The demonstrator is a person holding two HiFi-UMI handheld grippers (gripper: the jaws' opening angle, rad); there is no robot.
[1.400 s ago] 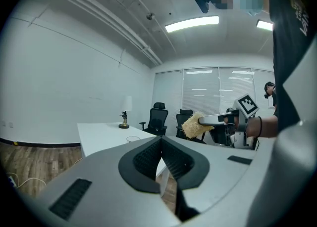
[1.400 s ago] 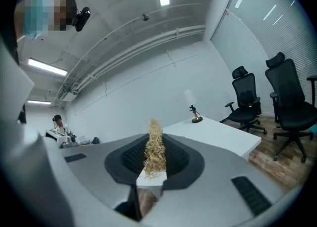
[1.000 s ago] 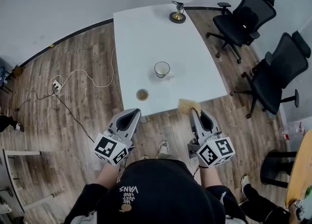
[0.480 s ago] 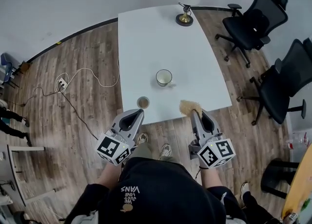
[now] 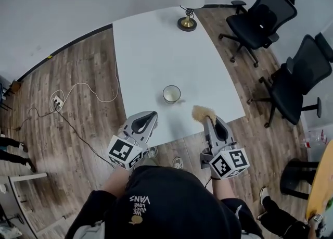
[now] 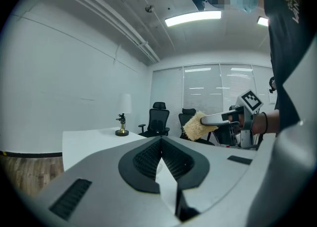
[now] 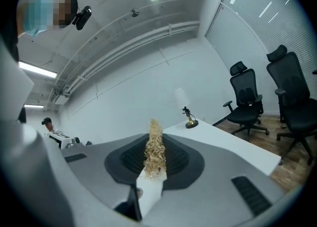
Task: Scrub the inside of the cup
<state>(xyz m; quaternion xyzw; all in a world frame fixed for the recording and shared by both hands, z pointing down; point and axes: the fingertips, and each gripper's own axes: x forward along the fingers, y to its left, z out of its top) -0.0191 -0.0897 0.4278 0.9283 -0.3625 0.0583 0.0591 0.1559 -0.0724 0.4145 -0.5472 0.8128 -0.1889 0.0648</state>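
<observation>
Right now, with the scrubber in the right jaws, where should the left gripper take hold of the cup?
Probably its side wall, from the left. The cup stands upright, mouth up, and its handle seems to point right, toward the scrubber. The left gripper, shut and empty, must open first; keep the mouth free.

Office: black swivel chairs [image 5: 254, 23] beside white table [image 5: 156, 50].

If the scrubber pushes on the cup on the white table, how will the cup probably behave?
The cup stands free on the smooth table, so it would probably slide rather than resist. It looks small against the table, so it is likely light, and a push near its rim might tip it.
</observation>
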